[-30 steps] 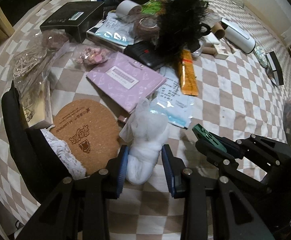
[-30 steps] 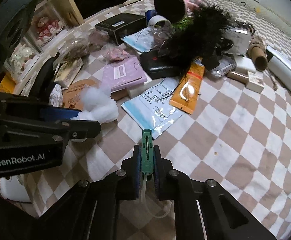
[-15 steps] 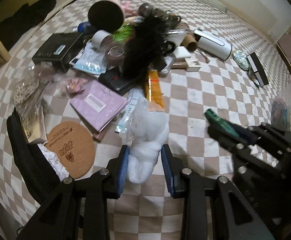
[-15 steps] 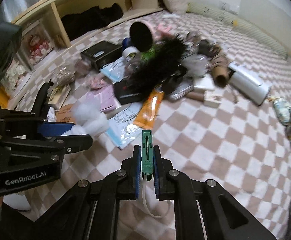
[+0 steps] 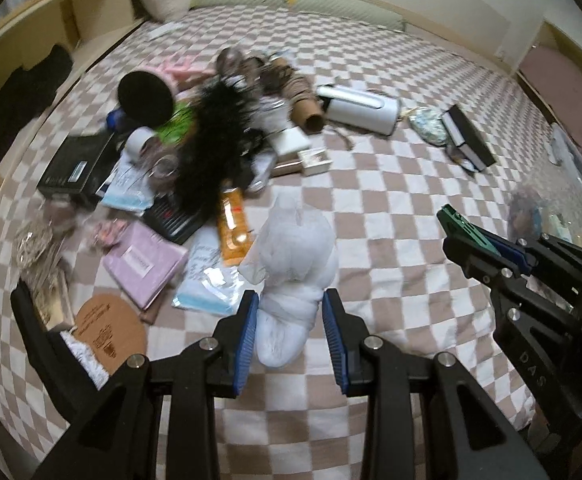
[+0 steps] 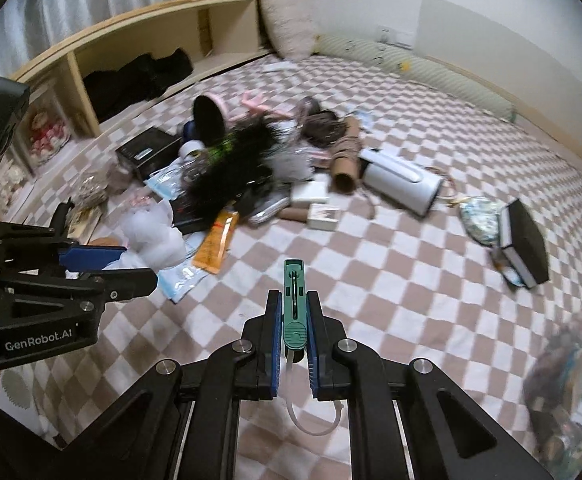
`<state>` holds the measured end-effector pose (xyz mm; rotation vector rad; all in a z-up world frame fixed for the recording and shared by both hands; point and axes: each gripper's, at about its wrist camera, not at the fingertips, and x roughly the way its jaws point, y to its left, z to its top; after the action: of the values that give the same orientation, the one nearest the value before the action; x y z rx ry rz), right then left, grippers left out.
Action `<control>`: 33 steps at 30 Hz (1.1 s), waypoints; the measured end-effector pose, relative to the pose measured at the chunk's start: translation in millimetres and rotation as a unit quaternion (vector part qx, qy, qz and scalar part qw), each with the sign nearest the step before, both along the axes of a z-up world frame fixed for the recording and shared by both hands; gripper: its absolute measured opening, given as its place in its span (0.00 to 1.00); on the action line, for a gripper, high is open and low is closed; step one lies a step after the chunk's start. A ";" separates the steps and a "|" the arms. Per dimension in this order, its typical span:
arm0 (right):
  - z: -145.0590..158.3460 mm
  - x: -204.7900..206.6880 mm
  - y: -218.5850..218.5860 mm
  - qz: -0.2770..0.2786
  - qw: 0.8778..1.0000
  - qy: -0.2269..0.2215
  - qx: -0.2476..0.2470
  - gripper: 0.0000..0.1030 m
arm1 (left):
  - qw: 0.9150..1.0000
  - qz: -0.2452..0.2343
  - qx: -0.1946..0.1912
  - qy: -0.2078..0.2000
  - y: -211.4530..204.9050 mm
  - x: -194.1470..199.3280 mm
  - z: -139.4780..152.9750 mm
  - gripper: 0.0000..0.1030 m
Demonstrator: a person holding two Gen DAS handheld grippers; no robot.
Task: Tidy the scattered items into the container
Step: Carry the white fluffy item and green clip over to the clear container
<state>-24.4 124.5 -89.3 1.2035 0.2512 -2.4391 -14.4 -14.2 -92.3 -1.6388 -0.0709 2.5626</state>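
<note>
While both grippers hang above the checked bedcover [image 5: 391,216], each has something in its grasp, and the move to come turns on where the container lies: a clear bin [image 6: 571,396], blurred, sits at the far right edge of both views, so the right gripper is the nearer one.

Going left to right in the left wrist view, a round cork mat [image 5: 111,332] bears printed writing too small to read. The heap of scattered items [image 5: 211,132] lies up and left of the fingers. The left gripper [image 5: 291,332] is partly closed on a white gauzy bundle [image 5: 295,264], whose long axis runs straight forward along the fingers. The right gripper [image 6: 293,320] is closed narrow on a slim green clip [image 6: 293,304], also pointing forward, with a pale loop hanging beneath it. Its housing reads "DAS"; the left one reads "GenRobot.AI".
</note>
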 end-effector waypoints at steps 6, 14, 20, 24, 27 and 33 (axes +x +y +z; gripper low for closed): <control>16.7 1.5 28.7 -0.027 0.999 0.018 0.003 0.11 | 1.000 -0.022 0.001 0.018 30.6 -4.8 11.7 0.32; 40.0 5.5 72.4 -0.067 0.997 0.041 0.007 0.11 | 0.997 -0.059 0.006 0.041 79.1 -14.9 29.1 0.32; 53.9 7.3 113.1 -0.105 0.993 0.052 0.012 0.11 | 0.994 -0.089 0.009 0.060 118.7 -23.8 43.2 0.32; 63.0 9.4 142.8 -0.131 0.990 0.058 0.014 0.11 | 0.991 -0.111 0.008 0.077 146.6 -30.7 55.6 0.32; 70.4 10.0 162.6 -0.148 0.987 0.065 0.019 0.11 | 0.988 -0.128 0.007 0.089 167.5 -35.9 64.9 0.32; 92.5 11.6 202.3 -0.179 0.980 0.082 0.024 0.11 | 0.981 -0.158 0.007 0.112 207.7 -48.5 84.0 0.32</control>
<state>-12.9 326.8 3.2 1.1500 0.1504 -2.8638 -62.9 193.5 -8.3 -1.2286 0.1740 2.4690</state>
